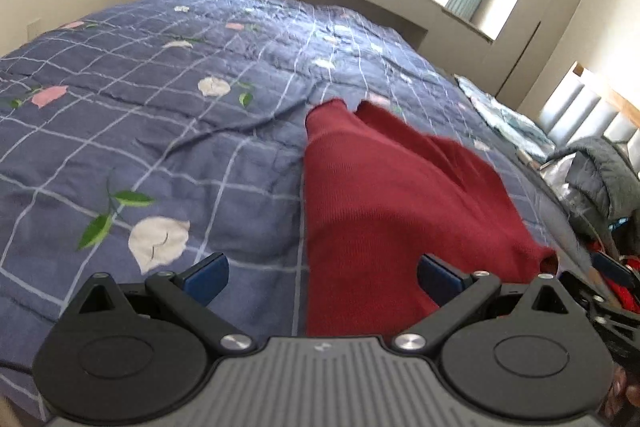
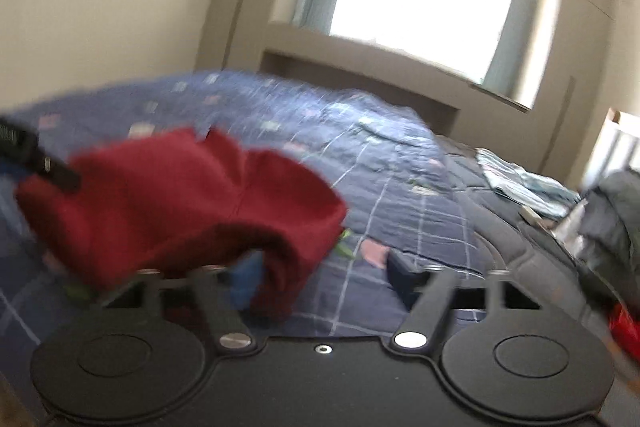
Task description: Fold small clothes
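Observation:
A dark red knit garment (image 1: 380,187) lies on the blue checked floral quilt (image 1: 140,131), folded lengthways with a narrow end pointing away. My left gripper (image 1: 324,279) hovers low over its near end, open wide, with the cloth's left edge running between the blue pads. In the blurred right wrist view the red garment (image 2: 168,195) is bunched and raised at the left. My right gripper (image 2: 324,279) is open; a fold of the cloth drapes over its left finger (image 2: 244,279), while the right finger is over bare quilt (image 2: 400,195). A black gripper part (image 2: 48,167) touches the garment's far left.
A light blue patterned cloth (image 1: 504,115) and a grey padded jacket (image 1: 600,167) lie at the bed's right side. Something bright red (image 2: 624,323) sits at the right edge. A beige ledge and window stand behind the bed; a wall is at the left.

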The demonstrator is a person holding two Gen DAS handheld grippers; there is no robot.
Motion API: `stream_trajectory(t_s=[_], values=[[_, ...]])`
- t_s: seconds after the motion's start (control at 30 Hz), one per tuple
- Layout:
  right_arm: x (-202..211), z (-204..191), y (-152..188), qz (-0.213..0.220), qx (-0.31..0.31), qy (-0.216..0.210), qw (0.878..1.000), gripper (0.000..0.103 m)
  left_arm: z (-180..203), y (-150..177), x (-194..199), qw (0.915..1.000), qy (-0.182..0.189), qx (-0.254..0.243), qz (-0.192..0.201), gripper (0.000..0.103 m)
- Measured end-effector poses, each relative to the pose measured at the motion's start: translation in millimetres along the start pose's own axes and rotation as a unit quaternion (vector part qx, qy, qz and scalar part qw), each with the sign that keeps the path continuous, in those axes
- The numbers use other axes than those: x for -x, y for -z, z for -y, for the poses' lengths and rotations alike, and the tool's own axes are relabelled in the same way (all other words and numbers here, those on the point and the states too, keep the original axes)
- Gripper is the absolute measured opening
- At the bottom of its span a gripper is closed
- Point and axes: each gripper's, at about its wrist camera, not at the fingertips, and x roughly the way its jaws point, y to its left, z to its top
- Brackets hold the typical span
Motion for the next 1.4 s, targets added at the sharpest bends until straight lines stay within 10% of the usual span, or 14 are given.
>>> stream_trajectory(t_s=[0.17, 0.63, 1.13, 1.4], values=[[-13, 5, -16, 0.021, -0.103, -0.003, 0.994, 0.102, 3, -6, -16, 0.9996, -0.028, 0.011, 0.0, 0.103], [-93, 6, 20, -0.067, -0.205, 0.094, 0.972, 0.1, -5, -1, -28, 0.9996, -0.016, 0.017, -0.014, 0.103], [-85, 12, -19, 0.016, -0.186, 0.079, 0.979, 0.102, 7, -12, -16, 0.9994, 0.026, -0.01, 0.023, 0.103], [-149, -2, -41, -0.056, -0.118, 0.018, 0.991, 0.102, 0, -20, -50, 0.9997, 0.017, 0.007, -0.019, 0.103]])
